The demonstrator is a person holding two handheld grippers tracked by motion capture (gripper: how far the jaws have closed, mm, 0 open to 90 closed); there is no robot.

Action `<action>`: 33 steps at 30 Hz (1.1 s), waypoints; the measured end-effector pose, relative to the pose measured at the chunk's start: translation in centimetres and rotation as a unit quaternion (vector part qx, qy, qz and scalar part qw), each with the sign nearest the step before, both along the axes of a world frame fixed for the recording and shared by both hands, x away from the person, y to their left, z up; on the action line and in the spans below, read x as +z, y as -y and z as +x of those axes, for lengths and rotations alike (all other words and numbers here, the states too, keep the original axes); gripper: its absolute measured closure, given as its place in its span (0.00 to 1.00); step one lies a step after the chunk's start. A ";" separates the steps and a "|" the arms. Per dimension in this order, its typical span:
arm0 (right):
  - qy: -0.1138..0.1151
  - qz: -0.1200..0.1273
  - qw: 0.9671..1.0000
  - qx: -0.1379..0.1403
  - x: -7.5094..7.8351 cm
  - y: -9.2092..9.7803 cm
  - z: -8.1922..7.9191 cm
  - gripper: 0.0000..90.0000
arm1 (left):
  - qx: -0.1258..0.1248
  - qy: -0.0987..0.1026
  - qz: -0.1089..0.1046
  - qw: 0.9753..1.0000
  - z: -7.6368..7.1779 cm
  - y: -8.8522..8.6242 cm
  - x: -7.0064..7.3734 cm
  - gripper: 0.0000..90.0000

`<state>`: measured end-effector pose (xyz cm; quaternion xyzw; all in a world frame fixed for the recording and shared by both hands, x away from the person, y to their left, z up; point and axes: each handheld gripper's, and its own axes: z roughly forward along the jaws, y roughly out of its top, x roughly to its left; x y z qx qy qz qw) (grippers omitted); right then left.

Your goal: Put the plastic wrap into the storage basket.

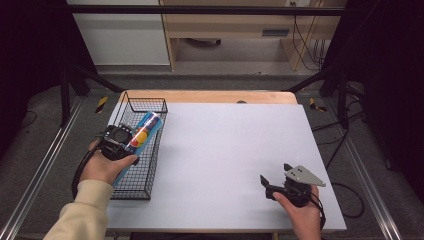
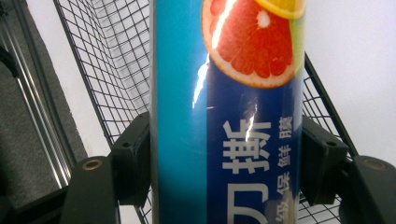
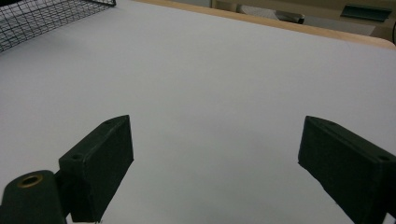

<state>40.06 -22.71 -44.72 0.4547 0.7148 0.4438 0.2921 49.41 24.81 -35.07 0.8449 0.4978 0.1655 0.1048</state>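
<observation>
A long blue box of cling film printed with citrus slices lies tilted over the black wire basket at the table's left. My left gripper is shut on the box; in the left gripper view both black jaws press the sides of the box, with the basket mesh behind it. Near the front right of the white table top, my right gripper stands open, nothing between its jaws. In the right gripper view its fingertips hover over bare white surface.
The white sheet covers most of the wooden table. A corner of the wire basket shows at the upper left of the right gripper view. Metal rails run along the floor on both sides.
</observation>
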 end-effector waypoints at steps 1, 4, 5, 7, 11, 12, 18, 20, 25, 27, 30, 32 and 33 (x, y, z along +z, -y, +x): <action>-0.001 0.001 1.000 0.001 0.0 0.0 0.0 0.12 | 0.001 -0.002 0.000 1.000 0.1 0.0 0.0 0.36; 0.000 0.001 1.000 0.001 0.0 -0.1 0.0 0.12 | 0.001 -0.004 0.002 1.000 0.2 0.1 -0.2 0.36; -0.001 0.001 1.000 0.001 0.0 -0.1 0.0 0.12 | 0.002 -0.004 0.002 1.000 0.3 0.1 -0.2 0.36; -0.002 0.001 1.000 0.002 0.0 -0.1 0.0 0.12 | 0.005 -0.005 0.001 1.000 0.4 0.0 -0.3 0.36; -0.001 0.001 1.000 0.002 0.0 0.0 0.0 0.12 | 0.009 -0.008 0.002 1.000 0.6 0.0 -0.5 0.36; -0.002 0.002 1.000 0.001 0.0 -0.1 0.0 0.12 | 0.009 -0.009 0.003 1.000 0.6 0.0 -0.5 0.36; -0.003 -0.001 1.000 0.003 0.0 -0.1 0.1 0.12 | 0.015 -0.015 -0.001 1.000 1.0 -0.2 -0.7 0.36; -0.003 -0.001 1.000 0.004 0.0 -0.1 0.1 0.12 | 0.019 -0.016 -0.003 1.000 1.1 -0.3 -0.8 0.36; -0.003 0.000 1.000 0.004 0.0 -0.1 0.1 0.12 | 0.024 -0.020 0.002 1.000 1.4 -0.2 -1.0 0.36; -0.003 0.000 1.000 0.004 0.0 -0.1 0.1 0.12 | 0.025 -0.018 0.000 1.000 1.4 -0.2 -1.0 0.36; -0.003 -0.001 1.000 0.004 0.0 -0.1 0.1 0.12 | 0.029 -0.019 0.001 0.999 1.5 -0.3 -1.0 0.36; -0.004 0.000 1.000 0.005 0.0 -0.1 0.1 0.12 | 0.031 -0.018 0.002 0.999 1.5 -0.3 -1.1 0.36; -0.004 -0.001 1.000 0.005 0.0 -0.1 0.1 0.12 | 0.031 -0.019 0.002 0.999 1.5 -0.3 -1.1 0.36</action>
